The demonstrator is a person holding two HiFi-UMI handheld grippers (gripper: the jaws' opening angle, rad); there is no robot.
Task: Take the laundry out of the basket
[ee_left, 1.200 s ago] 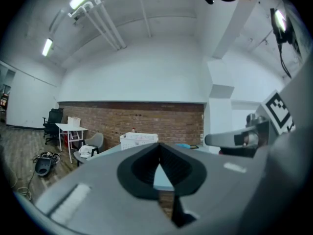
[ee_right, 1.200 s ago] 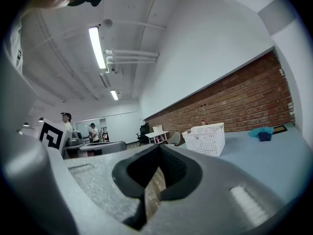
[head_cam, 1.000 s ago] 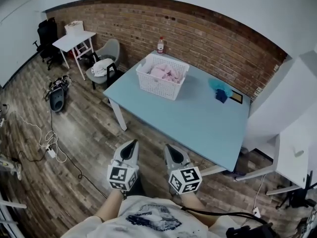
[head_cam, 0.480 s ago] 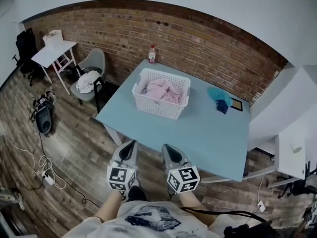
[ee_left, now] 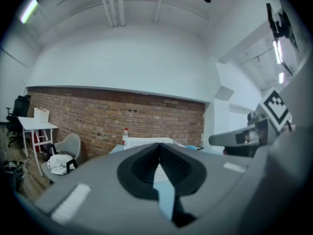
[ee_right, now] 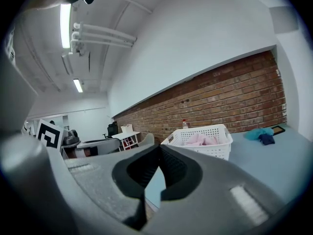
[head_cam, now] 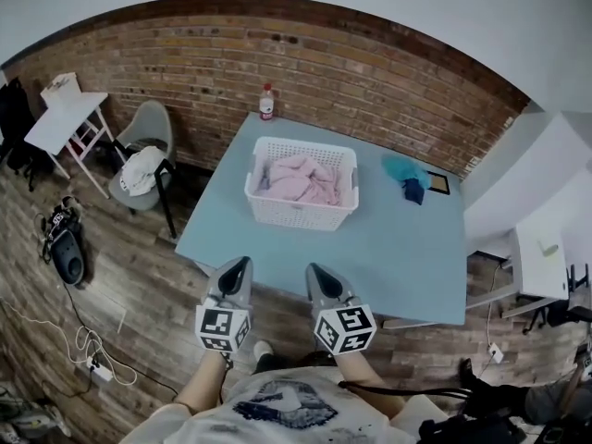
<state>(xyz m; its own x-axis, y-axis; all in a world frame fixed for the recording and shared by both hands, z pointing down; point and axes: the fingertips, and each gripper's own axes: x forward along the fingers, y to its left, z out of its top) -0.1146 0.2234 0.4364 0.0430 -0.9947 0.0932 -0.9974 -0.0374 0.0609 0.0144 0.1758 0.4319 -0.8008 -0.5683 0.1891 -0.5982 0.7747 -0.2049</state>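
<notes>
A white perforated basket [head_cam: 301, 215] stands on the far half of the light blue table [head_cam: 370, 248], with pink laundry [head_cam: 298, 178] piled inside. My left gripper [head_cam: 242, 264] and right gripper [head_cam: 313, 270] are side by side off the table's near edge, well short of the basket. Both are shut and empty, jaws pointing toward the table. In the right gripper view, the basket [ee_right: 210, 148] and pink laundry [ee_right: 200, 140] sit beyond the closed jaws of the right gripper [ee_right: 159, 147]. In the left gripper view, the basket [ee_left: 146, 142] peeks over the closed left gripper [ee_left: 159, 145].
A water bottle [head_cam: 267, 103] stands at the table's far left corner. A teal cloth [head_cam: 402, 168] with a dark blue item [head_cam: 413, 191] lies right of the basket. A grey chair [head_cam: 141, 160], a small white table [head_cam: 60, 118], floor cables and white cabinets [head_cam: 546, 239] surround the table.
The head view has swung so that the table and basket now lie straight ahead and nearer. Both grippers stay shut, side by side in front of the body.
</notes>
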